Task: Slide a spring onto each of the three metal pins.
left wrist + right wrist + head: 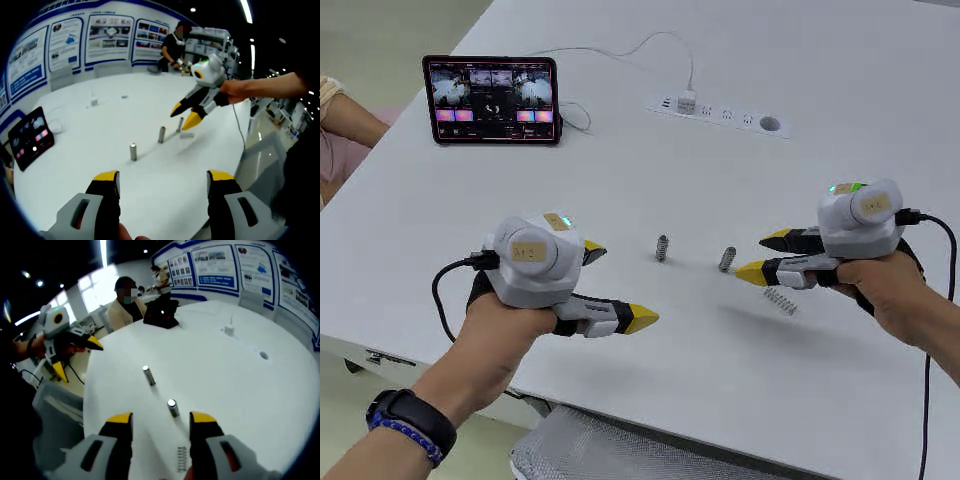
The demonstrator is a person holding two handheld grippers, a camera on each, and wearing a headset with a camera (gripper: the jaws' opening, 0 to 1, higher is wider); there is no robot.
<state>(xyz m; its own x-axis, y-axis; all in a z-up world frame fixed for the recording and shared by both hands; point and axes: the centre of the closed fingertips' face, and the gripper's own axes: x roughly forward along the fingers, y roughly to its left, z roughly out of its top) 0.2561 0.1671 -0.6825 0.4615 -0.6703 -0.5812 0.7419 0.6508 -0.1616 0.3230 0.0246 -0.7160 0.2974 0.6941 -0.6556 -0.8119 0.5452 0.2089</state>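
Our right gripper (763, 256) stands wide and empty, just above the spring (182, 459), which lies flat on the table (620, 140) between its jaws. Our left gripper (618, 285) is wide too, holds nothing, and is well apart from the spring. The near pin (727, 259) and far pin (662, 248) stand upright. Both look ribbed, perhaps already sleeved, but we cannot tell. We judge the pickup is in hand. Next we must lower, close across the coil, lift, then line its bore over a bare pin.
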